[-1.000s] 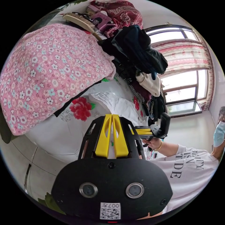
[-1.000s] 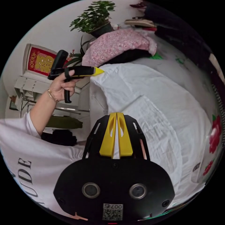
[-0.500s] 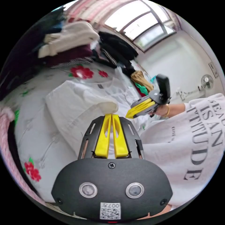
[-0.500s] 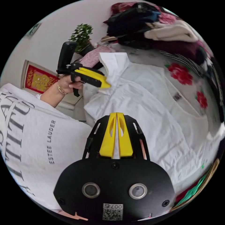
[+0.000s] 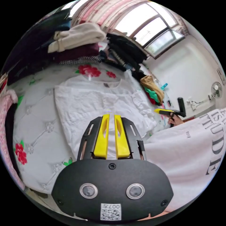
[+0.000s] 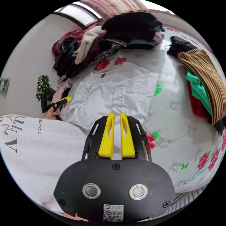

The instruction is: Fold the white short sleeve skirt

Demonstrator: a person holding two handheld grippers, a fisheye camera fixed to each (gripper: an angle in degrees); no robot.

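Both grippers hang above the near edge of the bed [image 5: 35, 131], each held in a hand of the person in the white printed shirt [image 5: 188, 150]. The left gripper [image 5: 109, 115] points out over the dress [image 5: 94, 106], its yellow jaws a little apart with nothing between them; the right gripper [image 6: 115, 114] is posed the same way, jaws parted and empty. In the right gripper view the left gripper [image 6: 64, 100] sits low at the person's left side, gripped by the hand [image 6: 50, 114]; its jaws look nearly together from that angle, though they are too small there to be sure. The dress [image 6: 113, 96] lies flat on the white flowered cover, neck toward the far clothes pile [image 5: 70, 42], and seems folded across itself. Half a second ago the left jaws were pressed on a lifted corner of the dress and the right jaws were also closed; now the cloth is released and both grippers have drawn back toward the person.
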